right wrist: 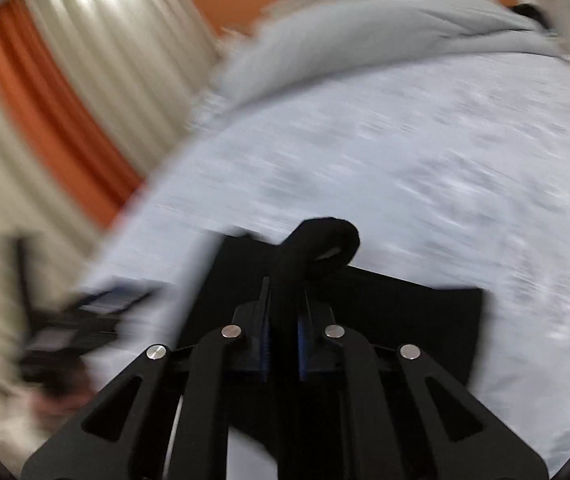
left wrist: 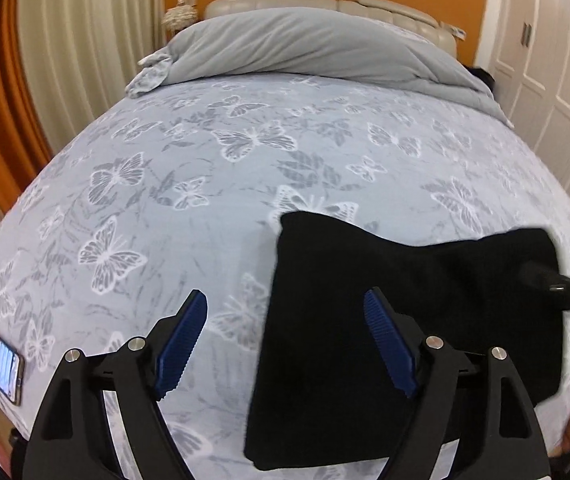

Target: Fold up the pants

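Step in hand, as I judge it: a late fold. The black pants (left wrist: 405, 312) lie as a compact, squarish packet on the butterfly-print bedsheet (left wrist: 213, 184), at the near end of the bed, well apart from the grey duvet (left wrist: 305, 48) heaped at the head.

Right gripper (right wrist: 285, 312): jaws closed on a rolled edge of the pants, a loop of cloth bulging above the pads. This view is motion-blurred, so which edge is held is uncertain.

Left gripper (left wrist: 285, 344): jaws wide, nothing between them; it hangs over the packet's left edge.

Next move likely calls for carrying the pinched edge across while the left steadies the packet.

Fabric: dark, matte, soft, thick where layered.
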Tool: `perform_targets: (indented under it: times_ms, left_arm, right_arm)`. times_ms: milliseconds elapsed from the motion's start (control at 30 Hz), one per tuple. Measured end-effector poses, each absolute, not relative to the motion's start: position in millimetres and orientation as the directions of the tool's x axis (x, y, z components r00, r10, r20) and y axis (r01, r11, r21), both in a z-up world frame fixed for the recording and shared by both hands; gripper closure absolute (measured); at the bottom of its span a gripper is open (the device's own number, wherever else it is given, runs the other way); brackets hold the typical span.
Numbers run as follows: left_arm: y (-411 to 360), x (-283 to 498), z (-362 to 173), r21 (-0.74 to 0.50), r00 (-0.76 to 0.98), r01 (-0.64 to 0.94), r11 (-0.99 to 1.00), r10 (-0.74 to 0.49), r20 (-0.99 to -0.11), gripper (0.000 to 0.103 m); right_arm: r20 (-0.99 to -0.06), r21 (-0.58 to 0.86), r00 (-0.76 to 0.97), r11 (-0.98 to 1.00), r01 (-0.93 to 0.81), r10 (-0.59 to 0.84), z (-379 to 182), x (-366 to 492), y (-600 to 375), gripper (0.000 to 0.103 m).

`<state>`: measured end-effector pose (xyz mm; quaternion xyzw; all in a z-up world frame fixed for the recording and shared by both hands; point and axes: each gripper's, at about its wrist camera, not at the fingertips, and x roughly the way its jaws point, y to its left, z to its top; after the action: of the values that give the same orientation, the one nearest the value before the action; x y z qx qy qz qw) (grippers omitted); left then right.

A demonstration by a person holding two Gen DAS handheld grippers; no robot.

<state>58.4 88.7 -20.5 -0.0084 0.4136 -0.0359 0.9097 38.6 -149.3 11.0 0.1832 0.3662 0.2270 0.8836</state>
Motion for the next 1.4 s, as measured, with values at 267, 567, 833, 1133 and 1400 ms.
perform_targets:
  times_ms: [267,567,833,1133,1400]
  left_arm:
    - [100,66,-29,-0.040,0.640,0.009,0.999,-0.036,-0.767,0.022]
    - [80,72,-36,-0.054,0.615,0.033,0.998,-0.063,-0.786,0.019]
    - [70,86,-48,-0.036,0.591,0.007,0.999,-0.033,-0.806,0.019]
    - [89,90,-42,-0.067,0.585,0.002,0.998,-0.056,-0.809,0.019]
    - [124,80,-34,-0.082,0.603,-0.033,0.996,-0.045,-0.796,0.017]
  right_arm:
    - [-0.831,0.313,0.491,0.949,0.023,0.262,-86,64,-201,0.090]
    - [-0.659,0.243,0.706,0.961,-0.128,0.261,-7,30,-180,0.088]
    - [-0.824,0.196,0.548,0.980,0.032,0.147,-77,116,-177,0.092]
    - [-0.778,0.070,0.624,0.997,-0.033,0.075,-56,97,-147,0.068]
    - [-0.698,0.183,0.713,0.978,0.098,0.059,-24,78,-179,0.058]
